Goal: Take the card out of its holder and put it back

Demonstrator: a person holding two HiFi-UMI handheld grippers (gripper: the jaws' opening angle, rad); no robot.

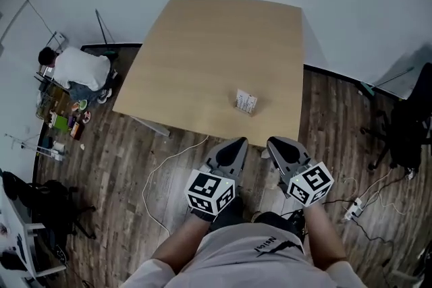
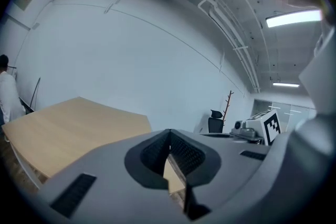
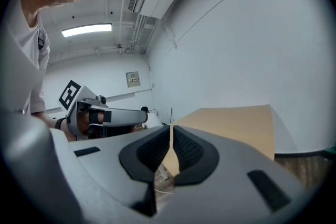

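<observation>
A small clear card holder with a white card (image 1: 246, 102) stands on the light wooden table (image 1: 202, 57), toward its near right part. Both grippers hang below the table's near edge, over the floor, close to the person's body. My left gripper (image 1: 238, 142) points at the table edge with its jaws closed tip to tip and nothing between them. My right gripper (image 1: 273, 143) is beside it, jaws likewise touching and empty. The left gripper (image 2: 169, 132) and right gripper (image 3: 171, 126) views show closed tips, the table and the white wall; the holder is not visible there.
A person in a white top (image 1: 77, 71) crouches at the far left by cluttered items. An office chair (image 1: 405, 128) stands at the right. Cables (image 1: 162, 165) and a power strip (image 1: 352, 210) lie on the wooden floor. White walls surround the table.
</observation>
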